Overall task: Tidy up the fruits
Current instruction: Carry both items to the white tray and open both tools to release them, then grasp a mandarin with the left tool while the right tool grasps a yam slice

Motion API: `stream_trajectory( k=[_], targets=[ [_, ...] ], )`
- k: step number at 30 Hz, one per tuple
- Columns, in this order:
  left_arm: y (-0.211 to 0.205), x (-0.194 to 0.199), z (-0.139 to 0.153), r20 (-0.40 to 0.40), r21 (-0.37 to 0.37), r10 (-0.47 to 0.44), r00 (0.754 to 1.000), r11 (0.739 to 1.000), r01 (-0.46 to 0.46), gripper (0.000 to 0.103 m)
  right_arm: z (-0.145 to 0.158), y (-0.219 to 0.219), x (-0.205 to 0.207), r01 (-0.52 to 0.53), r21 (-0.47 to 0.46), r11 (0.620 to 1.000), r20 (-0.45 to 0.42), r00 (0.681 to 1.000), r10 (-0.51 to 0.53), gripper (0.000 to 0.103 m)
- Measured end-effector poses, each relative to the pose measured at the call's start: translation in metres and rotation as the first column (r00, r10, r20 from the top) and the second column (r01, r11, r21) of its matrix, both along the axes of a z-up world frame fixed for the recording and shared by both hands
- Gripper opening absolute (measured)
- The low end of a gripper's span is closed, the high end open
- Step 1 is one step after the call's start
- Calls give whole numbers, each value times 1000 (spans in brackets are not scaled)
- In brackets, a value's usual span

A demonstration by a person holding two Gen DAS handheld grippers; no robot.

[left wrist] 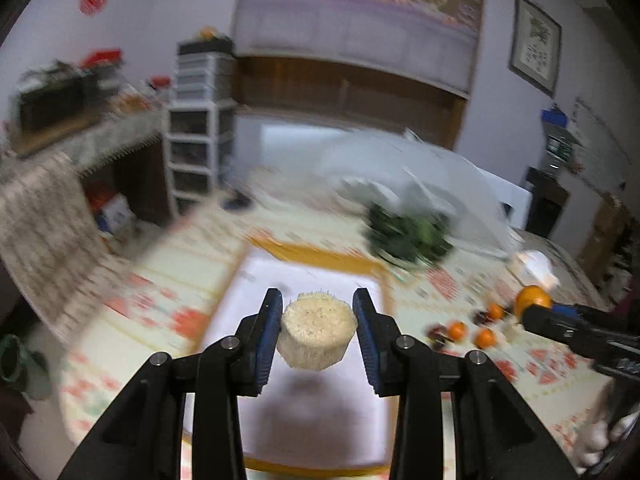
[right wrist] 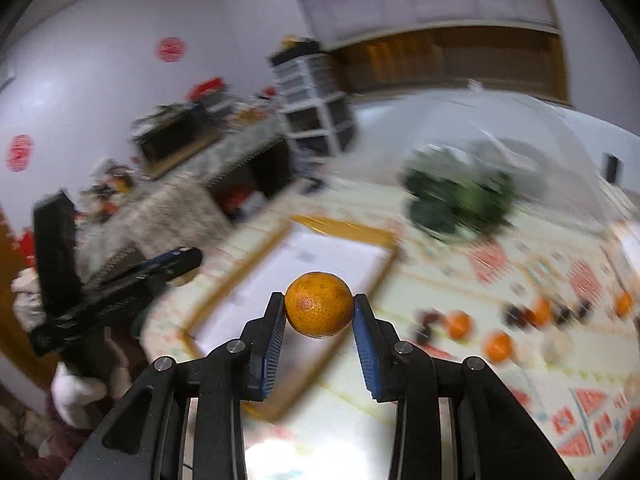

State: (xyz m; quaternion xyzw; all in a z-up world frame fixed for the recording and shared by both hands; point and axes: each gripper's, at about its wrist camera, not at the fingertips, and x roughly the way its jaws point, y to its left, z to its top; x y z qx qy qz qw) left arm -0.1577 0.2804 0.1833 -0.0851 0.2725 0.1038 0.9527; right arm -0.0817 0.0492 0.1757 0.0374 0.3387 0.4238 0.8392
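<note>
An orange [right wrist: 319,305] is sitting clamped in the right gripper [right wrist: 319,312], lower centre. The left gripper [left wrist: 318,328] is grasping a pale bristly cylinder [left wrist: 318,334] I cannot identify. Both are hovering over the blurred patterned surface [right wrist: 460,392].

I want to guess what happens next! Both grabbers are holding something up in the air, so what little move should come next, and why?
Probably carry both over the white tray and lower them. The right gripper pinches an orange and the left gripper holds a pale fuzzy chunk, both lifted clear of the patterned table. The tray lies just ahead, and more oranges wait on the cloth.
</note>
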Motion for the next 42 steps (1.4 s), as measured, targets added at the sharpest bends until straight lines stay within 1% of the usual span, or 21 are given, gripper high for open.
stream_trajectory(
  k=[2, 4, 6, 7, 11, 13, 16, 19, 22, 24, 25, 26, 29, 30, 31, 35, 42],
  targets=[
    [16, -2, 4, 3, 25, 35, 999, 999, -35, 36, -2, 31, -2, -63, 12, 998, -14, 998, 63, 37],
    [35, 0, -5, -24, 29, 69, 997, 997, -69, 36, -18, 57, -4, -95, -23, 995, -33, 995, 94, 37],
    [50, 6, -26, -65, -3, 79, 995, 997, -79, 36, -44, 82, -5, -123, -72, 990, -70, 991, 118, 37],
    [54, 5, -36, -84, -13, 82, 993, 996, -83, 36, -64, 97, -5, -134, -108, 985, -92, 988, 125, 37],
    [67, 18, -83, -176, -57, 85, 981, 994, -97, 36, -117, 130, -1, -146, -216, 965, -135, 984, 119, 37],
    [72, 25, -102, -211, -97, 76, 975, 990, -98, 36, -136, 139, 4, -153, -235, 960, -166, 979, 116, 37],
    [76, 30, -118, -236, -123, 75, 969, 987, -106, 36, -148, 151, 7, -160, -263, 951, -164, 979, 119, 37],
    [82, 32, -126, -243, -152, 76, 967, 982, -115, 36, -154, 159, 4, -163, -294, 942, -148, 981, 124, 37],
    [83, 30, -124, -229, -176, 79, 970, 977, -121, 36, -155, 160, 1, -158, -316, 936, -127, 984, 123, 37],
    [83, 27, -119, -211, -190, 81, 974, 974, -122, 43, -154, 162, 1, -152, -320, 935, -117, 986, 120, 37],
    [83, 24, -115, -198, -197, 84, 976, 972, -124, 52, -153, 161, 1, -151, -313, 938, -118, 986, 120, 38],
    [82, 21, -111, -185, -202, 90, 979, 971, -127, 58, -152, 161, 1, -149, -308, 940, -117, 986, 118, 40],
    [82, 15, -101, -154, -230, 94, 984, 965, -128, 67, -144, 157, -1, -136, -293, 946, -95, 989, 113, 50],
    [81, 13, -98, -143, -246, 95, 985, 961, -129, 69, -141, 155, -2, -131, -289, 948, -86, 990, 111, 51],
    [80, 12, -95, -137, -258, 94, 986, 958, -128, 74, -137, 151, -4, -125, -281, 951, -76, 991, 108, 51],
    [71, 9, -85, -122, -276, 76, 990, 955, -108, 76, -125, 138, -5, -100, -248, 964, -59, 994, 89, 58],
    [34, 10, -69, -111, -268, 16, 994, 962, -45, 77, -109, 96, -4, -41, -188, 981, -47, 998, 33, 59]
  ],
)
